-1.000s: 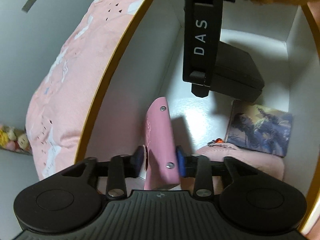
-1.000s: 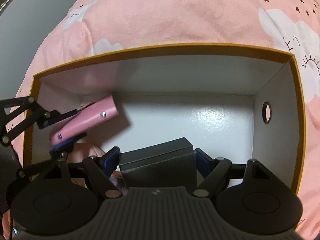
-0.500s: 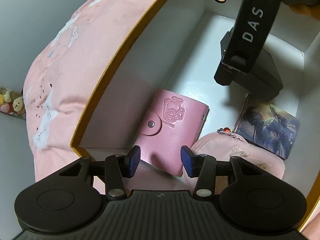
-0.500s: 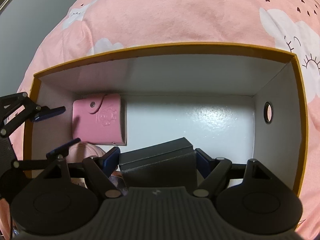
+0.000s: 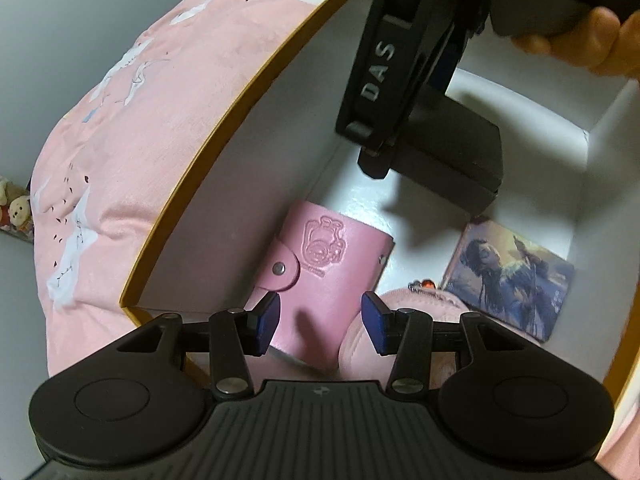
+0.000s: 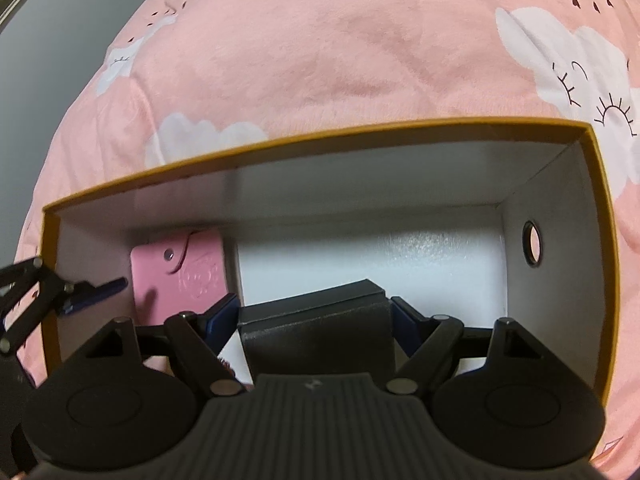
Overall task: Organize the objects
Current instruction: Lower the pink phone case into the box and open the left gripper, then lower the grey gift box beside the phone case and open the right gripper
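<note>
The blanket [image 6: 320,60], pink with white clouds, lies under and around the box [image 6: 596,216]. The box has an orange rim, white inner walls and a round hole in its 3 o'clock wall in the right wrist view.

The right tool [image 6: 316,312] is clenched on the black case [image 6: 320,332], which hangs above the box floor near the middle. A hand [image 5: 592,40] holds this tool at 1 o'clock in the left wrist view.

The left tool [image 5: 320,320] is released; its jaws have just been opening and its pads stand clear of the pink wallet [image 5: 324,276]. The wallet lies flat on the box floor against the wall, snap flap up. A pink pouch [image 5: 416,304] lies at its 4 o'clock, touching it. A picture card [image 5: 508,280] lies flat at the wallet's 3 o'clock.
</note>
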`<state>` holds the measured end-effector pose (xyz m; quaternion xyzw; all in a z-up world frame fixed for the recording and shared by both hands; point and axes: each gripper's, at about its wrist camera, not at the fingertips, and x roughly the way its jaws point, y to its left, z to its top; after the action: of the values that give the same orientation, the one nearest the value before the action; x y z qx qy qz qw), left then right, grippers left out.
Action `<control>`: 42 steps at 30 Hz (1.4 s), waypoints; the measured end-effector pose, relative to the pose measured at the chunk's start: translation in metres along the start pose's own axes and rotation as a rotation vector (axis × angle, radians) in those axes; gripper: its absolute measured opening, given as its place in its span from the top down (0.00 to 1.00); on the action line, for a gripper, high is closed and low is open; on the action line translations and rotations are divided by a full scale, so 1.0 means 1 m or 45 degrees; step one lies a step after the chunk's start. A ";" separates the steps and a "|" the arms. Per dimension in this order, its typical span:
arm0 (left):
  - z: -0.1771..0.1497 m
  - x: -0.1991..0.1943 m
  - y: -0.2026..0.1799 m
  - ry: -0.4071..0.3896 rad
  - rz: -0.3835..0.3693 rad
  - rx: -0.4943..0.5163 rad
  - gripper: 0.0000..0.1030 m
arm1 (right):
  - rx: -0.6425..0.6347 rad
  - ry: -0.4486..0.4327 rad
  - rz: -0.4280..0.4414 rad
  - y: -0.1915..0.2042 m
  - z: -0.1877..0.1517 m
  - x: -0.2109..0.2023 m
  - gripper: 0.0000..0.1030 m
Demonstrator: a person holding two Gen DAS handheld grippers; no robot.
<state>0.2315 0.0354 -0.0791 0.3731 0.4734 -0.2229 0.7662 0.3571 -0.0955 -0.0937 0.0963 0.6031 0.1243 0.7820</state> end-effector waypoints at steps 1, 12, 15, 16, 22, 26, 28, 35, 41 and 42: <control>0.001 0.001 -0.001 0.000 0.005 -0.005 0.46 | 0.006 -0.003 -0.003 0.000 0.002 0.002 0.22; 0.014 0.009 -0.003 -0.027 -0.025 -0.047 0.46 | 0.029 -0.052 0.002 0.006 0.011 0.018 0.21; 0.014 0.012 -0.003 -0.020 -0.030 -0.054 0.46 | 0.020 -0.052 0.017 0.005 0.011 0.018 0.21; 0.014 0.012 -0.003 -0.020 -0.033 -0.056 0.46 | 0.018 -0.049 0.024 0.004 0.012 0.017 0.21; 0.011 0.015 -0.002 -0.007 -0.032 -0.065 0.46 | 0.014 -0.037 0.071 -0.003 0.009 0.007 0.19; 0.011 0.016 0.000 -0.001 -0.032 -0.084 0.46 | 0.033 -0.009 0.066 -0.007 0.009 0.004 0.21; 0.010 0.017 0.000 0.006 -0.041 -0.089 0.47 | 0.025 0.009 0.045 -0.008 0.008 0.006 0.36; 0.011 0.019 0.003 0.014 -0.053 -0.122 0.47 | 0.126 0.057 0.117 -0.020 -0.001 0.007 0.40; 0.012 0.018 0.003 0.017 -0.048 -0.112 0.47 | 0.200 0.059 0.161 -0.018 -0.008 0.011 0.49; 0.012 0.018 0.004 0.019 -0.046 -0.109 0.47 | 0.202 0.061 0.161 -0.016 -0.009 0.012 0.50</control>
<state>0.2489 0.0283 -0.0907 0.3329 0.4948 -0.2135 0.7738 0.3528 -0.1071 -0.1120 0.1930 0.6222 0.1274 0.7479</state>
